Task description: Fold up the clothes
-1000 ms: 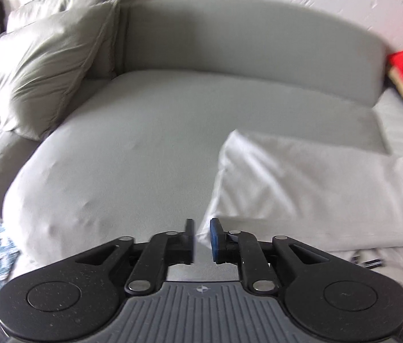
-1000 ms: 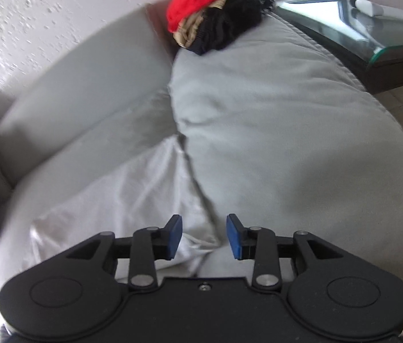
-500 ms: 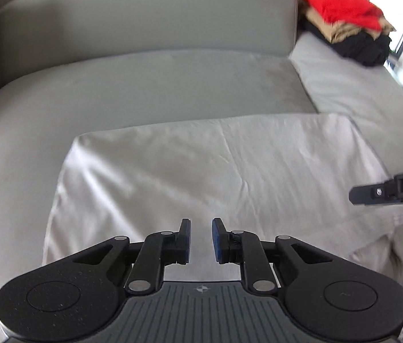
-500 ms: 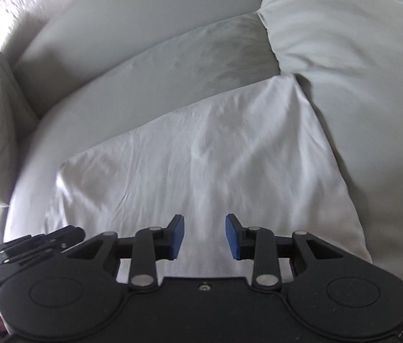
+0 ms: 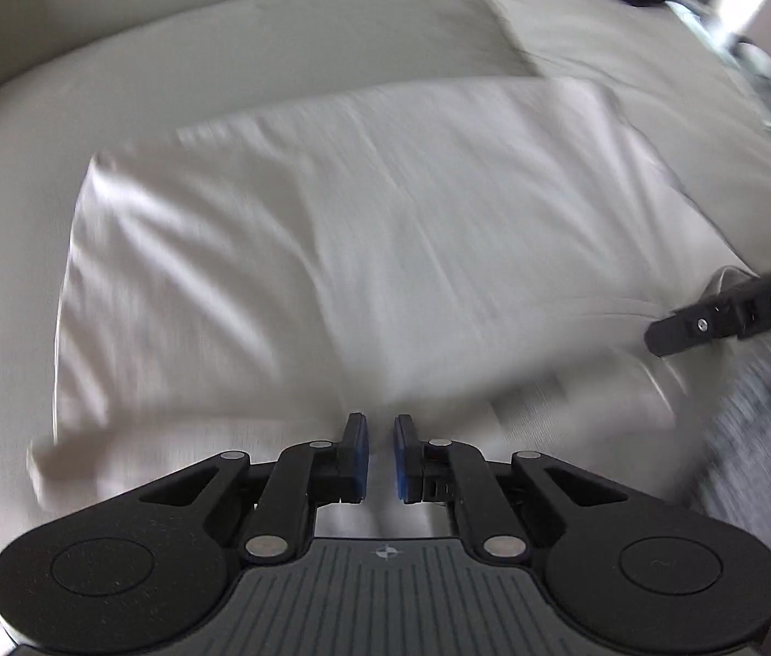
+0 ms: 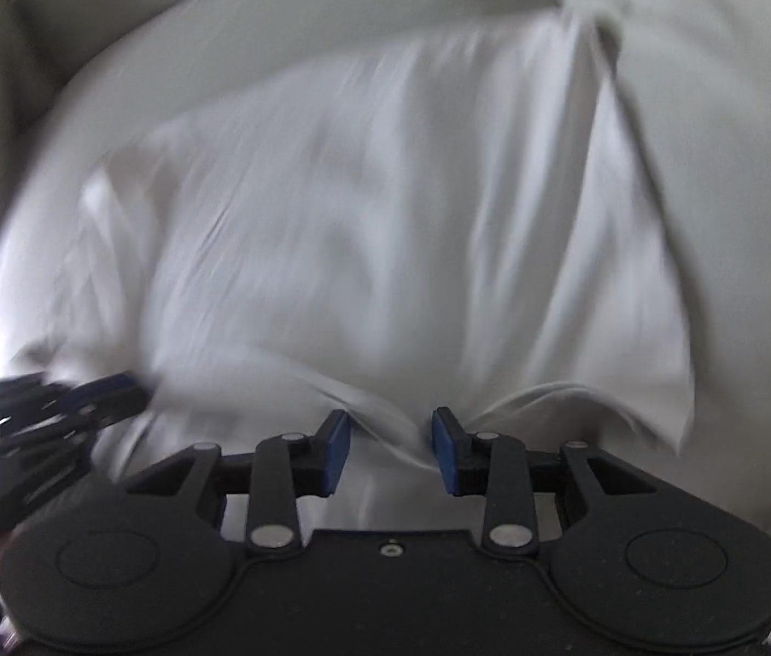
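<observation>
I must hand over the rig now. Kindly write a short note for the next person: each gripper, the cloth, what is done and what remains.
Left gripper: jaws nearly closed with a narrow gap, at the near edge of the white cloth, gripping nothing that I can see.
Right gripper: open, a ridge of the cloth's near edge between its fingers, not clamped.
Cloth: spread flat on the grey sofa.
Done: no grip visible.
Left: close on the edge and fold.

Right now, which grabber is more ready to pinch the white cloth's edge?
Probably the right gripper. Its jaws are open with a ridge of the white cloth bunched between them. The left gripper is also at the near edge, but its jaws are nearly closed, so it likely must open first.
</observation>
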Available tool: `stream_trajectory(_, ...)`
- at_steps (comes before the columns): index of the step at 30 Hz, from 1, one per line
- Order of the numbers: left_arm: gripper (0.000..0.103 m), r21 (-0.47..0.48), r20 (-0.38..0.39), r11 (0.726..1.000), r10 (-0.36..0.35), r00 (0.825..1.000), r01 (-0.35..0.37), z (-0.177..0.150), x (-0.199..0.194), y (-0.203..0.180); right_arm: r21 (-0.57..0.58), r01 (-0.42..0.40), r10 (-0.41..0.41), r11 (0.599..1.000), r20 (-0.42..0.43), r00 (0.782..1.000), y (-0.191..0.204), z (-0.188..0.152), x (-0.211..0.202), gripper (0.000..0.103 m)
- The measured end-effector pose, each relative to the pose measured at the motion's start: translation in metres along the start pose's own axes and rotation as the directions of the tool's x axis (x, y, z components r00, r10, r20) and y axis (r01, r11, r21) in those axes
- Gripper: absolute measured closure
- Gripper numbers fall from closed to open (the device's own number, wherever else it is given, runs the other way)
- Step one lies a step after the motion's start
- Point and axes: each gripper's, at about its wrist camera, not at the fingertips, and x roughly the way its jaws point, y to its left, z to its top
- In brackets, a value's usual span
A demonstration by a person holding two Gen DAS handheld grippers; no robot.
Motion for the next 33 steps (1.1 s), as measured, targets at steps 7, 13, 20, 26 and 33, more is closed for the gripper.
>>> stream_trajectory(7, 0.088, -0.114, 0.206, 0.991, -0.041, 0.978, 0.066, -0.047, -0.055, 0.014, 0.002, -0.085, 0.085, 0.996, 0.019, 0.996, -0.016, -0.051, -0.053, 0.064)
stream_trajectory(13, 0.088, -0.159, 0.252, 0.987, 0.061, 0.966, -0.021, -0.017, -0.027, 0.004, 0.022, -0.012, 0.006, 1.0, 0.254, 0.967, -0.011, -0.035, -0.047, 0.088)
stream_trajectory(20, 0.088, -0.074, 0.216, 0.983, 0.181, 0.959, -0.169, -0.014, 0.017, -0.015, -0.068, 0.191, -0.168, 0.979, 0.254, 0.953, -0.003, -0.034, 0.01, 0.083)
stream_trajectory(26, 0.087, -0.135, 0.205, 0.985, 0.137, 0.969, -0.111, -0.043, -0.009, 0.009, 0.035, 0.223, -0.225, 0.974, 0.17, 0.959, -0.025, -0.047, -0.003, 0.079)
stream_trajectory(33, 0.087, -0.268, 0.367, 0.96, 0.185, 0.912, -0.087, -0.044, -0.046, 0.053, 0.037, 0.049, -0.057, 0.998, 0.26, 0.964, -0.001, -0.042, -0.027, 0.065)
